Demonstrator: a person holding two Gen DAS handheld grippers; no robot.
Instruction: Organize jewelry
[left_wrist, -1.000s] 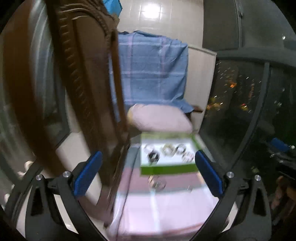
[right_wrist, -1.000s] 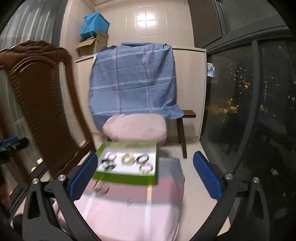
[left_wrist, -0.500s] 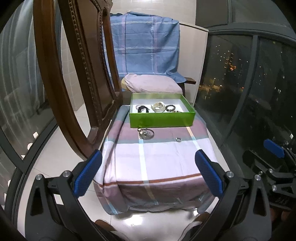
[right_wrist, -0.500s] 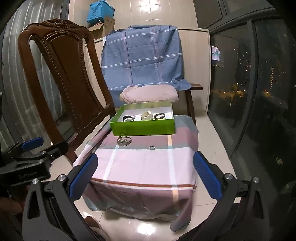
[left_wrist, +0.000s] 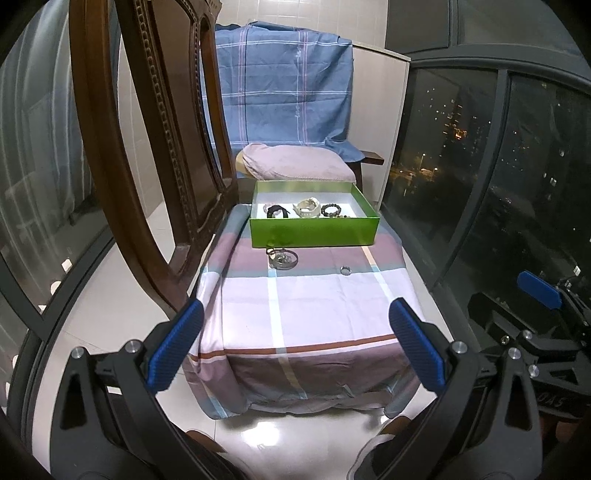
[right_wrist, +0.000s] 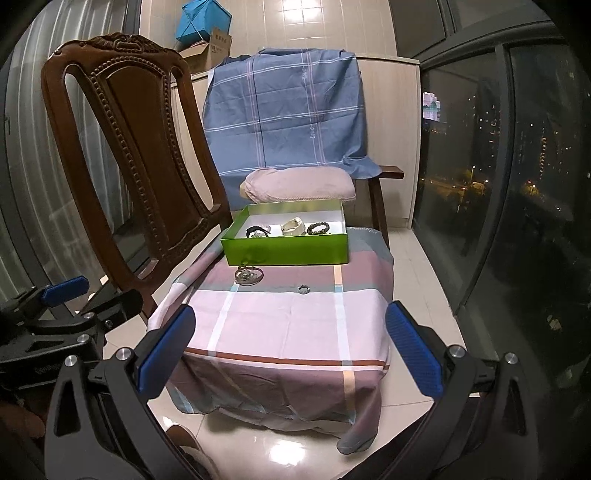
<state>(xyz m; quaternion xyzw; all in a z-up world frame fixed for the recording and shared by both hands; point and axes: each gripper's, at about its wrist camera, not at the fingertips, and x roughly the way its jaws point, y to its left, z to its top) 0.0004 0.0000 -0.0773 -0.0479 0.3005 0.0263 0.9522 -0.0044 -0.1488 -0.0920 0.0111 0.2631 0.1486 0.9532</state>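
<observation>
A green box (left_wrist: 314, 232) (right_wrist: 286, 251) stands at the far end of a low table under a striped cloth (left_wrist: 306, 314) (right_wrist: 288, 325). Inside lie a black band, a pale bracelet (left_wrist: 306, 208) (right_wrist: 293, 226) and a dark bead bracelet (left_wrist: 330, 210) (right_wrist: 317, 228). In front of the box a clear bangle (left_wrist: 282, 258) (right_wrist: 249, 276) and a small ring (left_wrist: 345, 270) (right_wrist: 303, 289) rest on the cloth. My left gripper (left_wrist: 295, 343) and right gripper (right_wrist: 288, 343) hang open, well short of the near table edge, holding nothing.
A carved wooden chair (left_wrist: 155, 147) (right_wrist: 125, 155) stands left of the table. Behind the box sit a pink cushion (left_wrist: 295, 166) and a blue cloth (right_wrist: 288, 110) draped over a bench. Dark window glass (right_wrist: 517, 184) runs along the right. Glossy tiled floor surrounds the table.
Both views swung down and pulled back from the far wall, then settled on the whole table. The jewelry and box have stayed put; both grippers remain open.
</observation>
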